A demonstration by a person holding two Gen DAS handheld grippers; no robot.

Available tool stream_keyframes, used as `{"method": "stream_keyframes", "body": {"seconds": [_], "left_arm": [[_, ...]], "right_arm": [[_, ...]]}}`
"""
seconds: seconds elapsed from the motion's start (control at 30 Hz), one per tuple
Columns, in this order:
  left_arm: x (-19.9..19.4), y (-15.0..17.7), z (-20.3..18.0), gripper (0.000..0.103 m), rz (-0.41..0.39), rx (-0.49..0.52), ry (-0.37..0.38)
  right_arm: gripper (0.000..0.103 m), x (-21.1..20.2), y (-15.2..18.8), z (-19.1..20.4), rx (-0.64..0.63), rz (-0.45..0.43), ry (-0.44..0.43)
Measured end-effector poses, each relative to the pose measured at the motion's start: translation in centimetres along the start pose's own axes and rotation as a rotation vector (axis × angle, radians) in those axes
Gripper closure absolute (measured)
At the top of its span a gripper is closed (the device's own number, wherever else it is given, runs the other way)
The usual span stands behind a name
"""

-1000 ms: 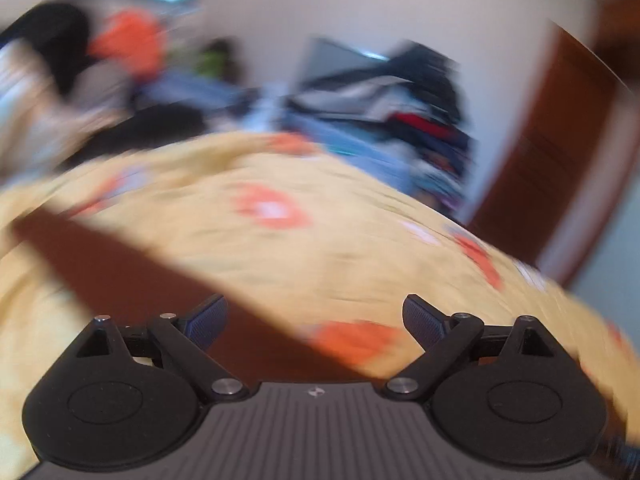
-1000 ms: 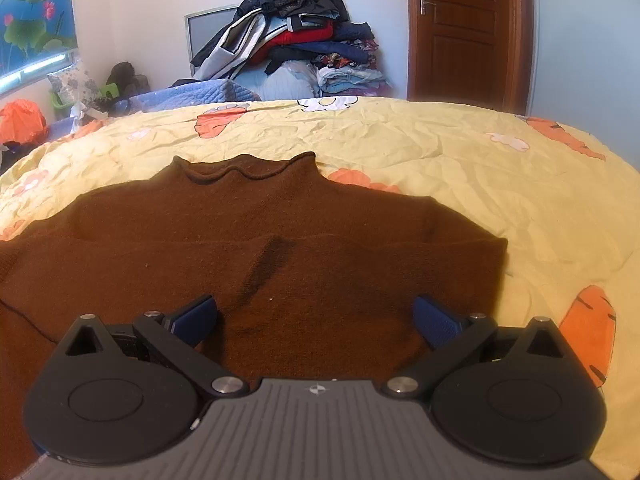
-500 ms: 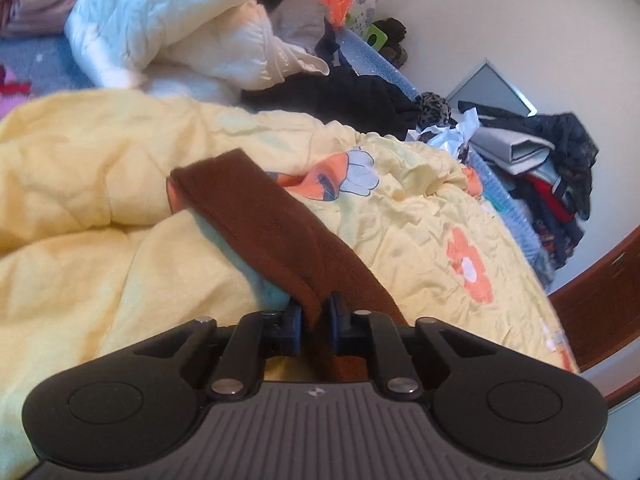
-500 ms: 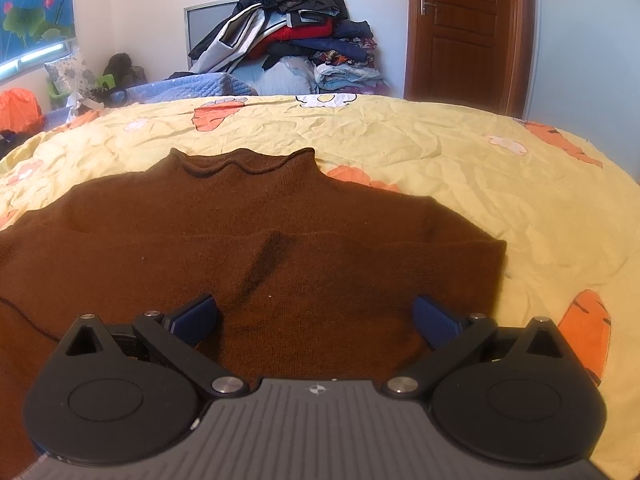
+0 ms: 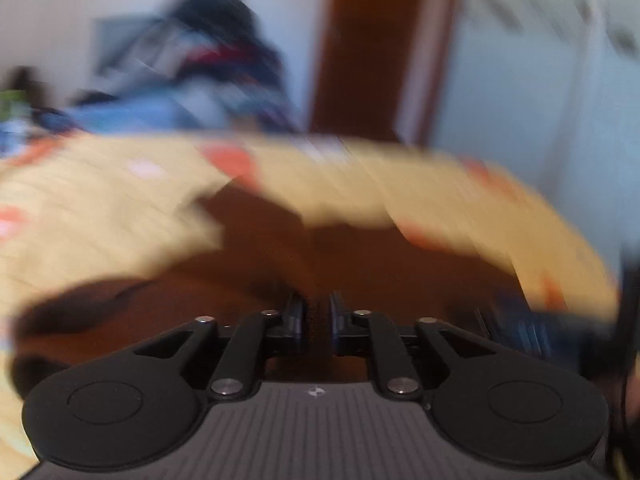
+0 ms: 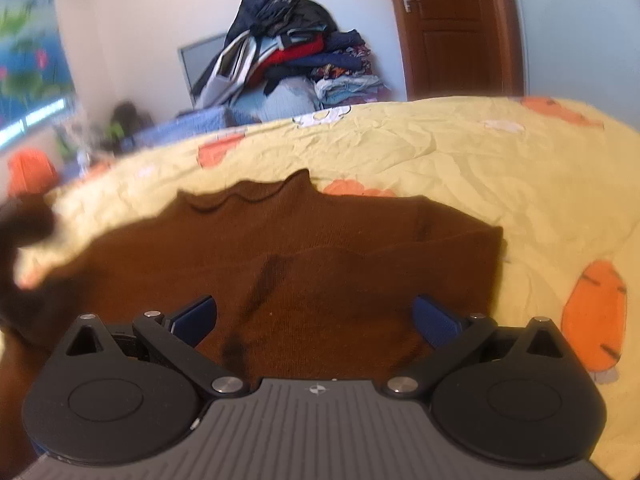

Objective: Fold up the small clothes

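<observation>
A brown sweater (image 6: 320,248) lies flat on the yellow bedspread (image 6: 440,160), collar at the far side. My right gripper (image 6: 314,316) hovers open over its near part, with nothing between the blue pads (image 6: 434,320). The left wrist view is heavily blurred. In it my left gripper (image 5: 318,312) has its pads almost together on a strip of the sweater's brown sleeve (image 5: 318,322), and the jaws are opening slightly. The sweater's body (image 5: 360,264) spreads ahead of it. A dark blurred shape (image 6: 24,220) enters the right wrist view at the left edge.
A tall pile of clothes (image 6: 288,52) is stacked against the far wall beyond the bed. A brown wooden door (image 6: 452,28) stands at the back right. Orange carrot prints (image 6: 596,312) mark the bedspread to the right of the sweater.
My left gripper went from wide open to shut on the brown sleeve at the bed's left side, then swung fast across over the sweater. The right gripper rolled slightly and stayed open in place.
</observation>
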State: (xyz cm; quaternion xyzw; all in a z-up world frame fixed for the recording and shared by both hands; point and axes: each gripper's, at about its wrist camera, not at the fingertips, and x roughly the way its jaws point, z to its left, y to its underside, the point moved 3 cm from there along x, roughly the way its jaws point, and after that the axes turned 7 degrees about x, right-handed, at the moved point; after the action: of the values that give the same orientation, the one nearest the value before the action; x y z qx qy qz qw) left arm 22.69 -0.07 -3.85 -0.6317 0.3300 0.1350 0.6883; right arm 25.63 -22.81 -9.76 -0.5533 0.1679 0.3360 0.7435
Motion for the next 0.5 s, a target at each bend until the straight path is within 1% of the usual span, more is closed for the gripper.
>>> {"method": "stream_keyframes", "body": {"seconds": [0.03,0.07,0.1,0.13,0.17,0.2,0.23,0.27,0.3,0.33,0.37,0.4,0.43,0.47,0.5], "left_arm": [[0.9,1.1,-2.1,0.088,0.065,0.047,-0.010],[1.3,2.3,-3.4,0.088,0.087,0.094,-0.027],[1.0,3.4,-4.3,0.088,0.077,0.135,-0.044],[0.4,4.3,-4.7,0.085,0.063,0.152,-0.059],[-0.3,5.0,-4.6,0.080,0.058,0.142,-0.062],[-1.0,5.6,-4.0,0.062,0.051,0.115,-0.059],[-1.8,6.2,-3.2,0.035,0.031,0.081,-0.062],[-2.5,7.0,-2.4,0.022,-0.003,0.044,-0.079],[-3.3,7.7,-1.6,0.007,-0.040,0.012,-0.097],[-3.9,8.4,-1.0,0.005,-0.063,-0.011,-0.109],[-3.9,9.2,-0.2,0.005,-0.052,-0.038,-0.119],[-3.8,9.3,0.4,0.005,-0.021,-0.086,-0.110],[-4.3,9.3,0.9,0.004,-0.051,-0.123,-0.099],[-4.6,9.5,1.5,0.003,-0.073,-0.166,-0.097],[-4.6,9.6,1.9,0.003,-0.070,-0.194,-0.099]], "right_arm": [[0.000,-0.2,-0.1,-0.4,0.025,-0.005,-0.017],[0.000,-0.3,-0.1,-0.7,0.046,-0.010,-0.032],[0.000,-0.4,-0.2,-0.9,0.063,-0.013,-0.045],[0.000,-0.5,-0.2,-1.1,0.078,-0.016,-0.057],[0.000,-0.5,-0.2,-1.3,0.089,-0.019,-0.066],[0.000,-0.5,-0.2,-1.4,0.096,-0.020,-0.073],[0.000,-0.5,-0.2,-1.4,0.099,-0.020,-0.076],[0.000,-0.5,-0.3,-1.4,0.098,-0.020,-0.077],[0.000,-0.5,-0.3,-1.4,0.098,-0.019,-0.076],[0.000,-0.6,-0.3,-1.3,0.099,-0.014,-0.074],[0.000,-0.6,-0.6,-1.2,0.104,0.000,-0.073],[0.000,-0.7,-0.9,-1.2,0.137,0.018,-0.070],[0.000,-1.0,-1.5,-1.2,0.201,0.039,-0.080],[0.000,-1.3,-2.1,-1.1,0.273,0.062,-0.119],[0.000,-1.5,-2.7,-0.8,0.315,0.079,-0.163]]}}
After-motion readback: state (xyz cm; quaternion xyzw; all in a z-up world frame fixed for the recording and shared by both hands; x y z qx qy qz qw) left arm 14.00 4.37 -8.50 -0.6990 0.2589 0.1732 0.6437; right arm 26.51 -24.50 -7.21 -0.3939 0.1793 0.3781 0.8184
